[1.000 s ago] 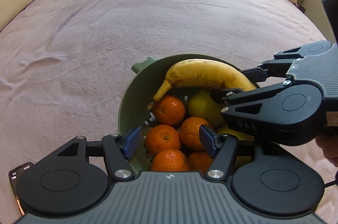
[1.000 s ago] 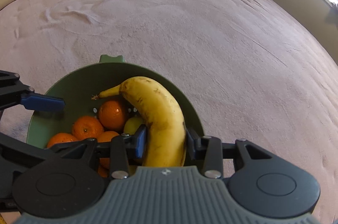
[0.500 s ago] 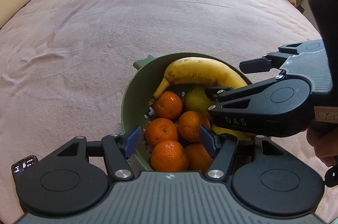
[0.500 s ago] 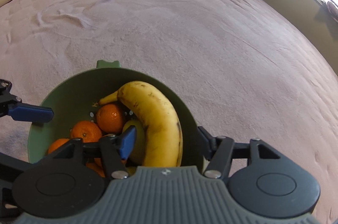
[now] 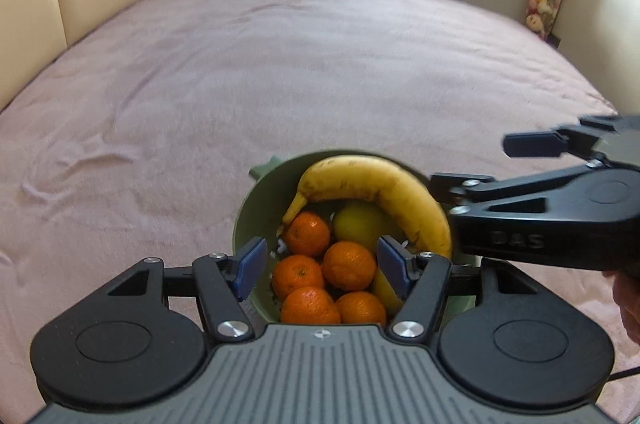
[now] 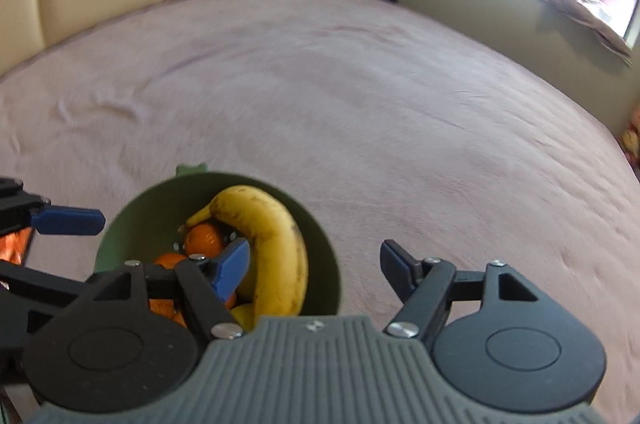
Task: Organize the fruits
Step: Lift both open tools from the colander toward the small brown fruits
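While one banana (image 5: 376, 184) arcs above, five oranges (image 5: 346, 265) fill the bowl (image 5: 245, 224).

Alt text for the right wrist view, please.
A banana lies on oranges in a green bowl on a pink bedspread. The open right gripper hovers above it, the left gripper's blue fingertip alongside.

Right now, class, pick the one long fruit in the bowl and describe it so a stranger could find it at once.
On the wide pink bedspread stands a green bowl full of fruit. Across the top of the pile, along the far rim, lies the banana. It is the only long, curved, yellow piece, speckled brown, while the oranges beneath it are small and round.
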Demonstrator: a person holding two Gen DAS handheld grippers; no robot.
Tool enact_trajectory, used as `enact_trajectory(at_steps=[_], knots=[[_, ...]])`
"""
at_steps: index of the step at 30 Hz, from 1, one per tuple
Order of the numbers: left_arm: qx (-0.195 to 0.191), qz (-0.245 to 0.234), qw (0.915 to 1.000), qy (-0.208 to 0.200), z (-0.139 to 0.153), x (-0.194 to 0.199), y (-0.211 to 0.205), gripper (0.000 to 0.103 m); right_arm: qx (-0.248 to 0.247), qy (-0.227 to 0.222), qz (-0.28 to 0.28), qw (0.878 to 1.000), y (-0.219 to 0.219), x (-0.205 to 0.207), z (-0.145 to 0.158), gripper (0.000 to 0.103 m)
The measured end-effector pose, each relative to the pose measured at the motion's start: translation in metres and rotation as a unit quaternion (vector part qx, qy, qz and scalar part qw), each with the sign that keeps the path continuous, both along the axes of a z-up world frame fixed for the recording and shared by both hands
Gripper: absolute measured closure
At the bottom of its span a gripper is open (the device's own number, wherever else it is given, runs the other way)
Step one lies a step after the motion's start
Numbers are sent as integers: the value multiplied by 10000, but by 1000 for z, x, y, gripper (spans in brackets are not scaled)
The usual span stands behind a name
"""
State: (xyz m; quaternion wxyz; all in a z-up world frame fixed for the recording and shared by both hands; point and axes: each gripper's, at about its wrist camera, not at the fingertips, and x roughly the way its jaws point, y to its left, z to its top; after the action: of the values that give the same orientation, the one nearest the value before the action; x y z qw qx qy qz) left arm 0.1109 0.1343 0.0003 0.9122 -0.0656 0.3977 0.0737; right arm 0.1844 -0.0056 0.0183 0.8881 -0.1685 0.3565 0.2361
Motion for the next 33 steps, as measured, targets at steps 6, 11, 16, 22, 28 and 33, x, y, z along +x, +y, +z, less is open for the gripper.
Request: enact_trajectory(at_steps=[6,11,16,22,28,33], knots=[[-129,22,9993,-340,8,-11,-9,29,461,-117,-709,9964,-49,-26,5,28],[-321,-19,9982,-511,9,-22,-19,28,554,-28,-1072,9927,-80,-51,-6,28],[-388,-299,9969,-617,6,-34,-40,28,611,38,-1346,9890,-100,-75,-22,29],[-352,-594,9940,-844,6,-47,-63,28,719,113,-1660,9834,-115,-93,-29,29],[-362,-608,9952,-673,-8,-56,-74,28,642,252,-1682,9833,-122,-105,-39,29],[-308,-689,9959,-497,-25,-62,-82,29,452,253,-1539,9867,-122,-110,-51,29]])
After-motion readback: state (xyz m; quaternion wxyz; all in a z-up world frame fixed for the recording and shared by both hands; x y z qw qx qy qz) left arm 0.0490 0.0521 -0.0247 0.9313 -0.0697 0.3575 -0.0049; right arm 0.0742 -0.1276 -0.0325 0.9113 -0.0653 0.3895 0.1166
